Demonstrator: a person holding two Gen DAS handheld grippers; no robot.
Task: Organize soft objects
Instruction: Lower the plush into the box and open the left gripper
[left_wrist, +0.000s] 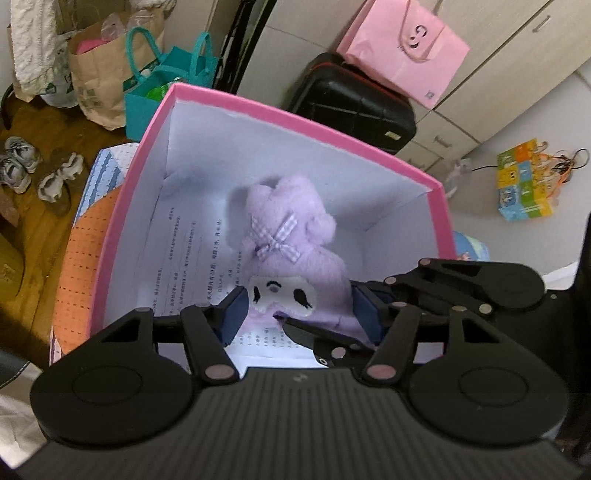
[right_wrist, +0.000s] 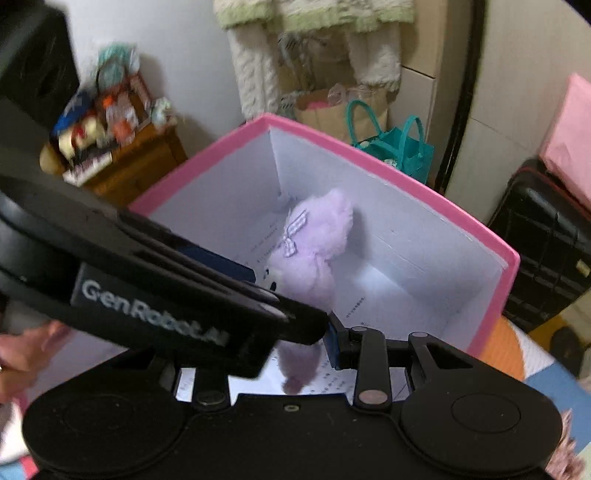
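A purple plush toy (left_wrist: 291, 236) with a checked bow and a white face lies inside a pink box (left_wrist: 288, 114) with white inner walls and printed paper on its floor. My left gripper (left_wrist: 299, 310) hangs over the box with its blue pads on either side of the toy's face, spread wide, with a gap at the left pad. In the right wrist view the toy (right_wrist: 314, 243) lies in the box (right_wrist: 369, 155), and the left gripper's body (right_wrist: 155, 295) crosses in front. My right gripper (right_wrist: 295, 354) sits above the near box edge; only its right finger (right_wrist: 334, 345) shows.
The box rests on a patterned orange and blue cover (left_wrist: 81, 251). Behind it stand a teal bag (left_wrist: 166, 85), a brown paper bag (left_wrist: 99, 74), a black suitcase (left_wrist: 354, 103) with a pink bag (left_wrist: 406, 48) on top, and shoes (left_wrist: 37, 173) on the wood floor.
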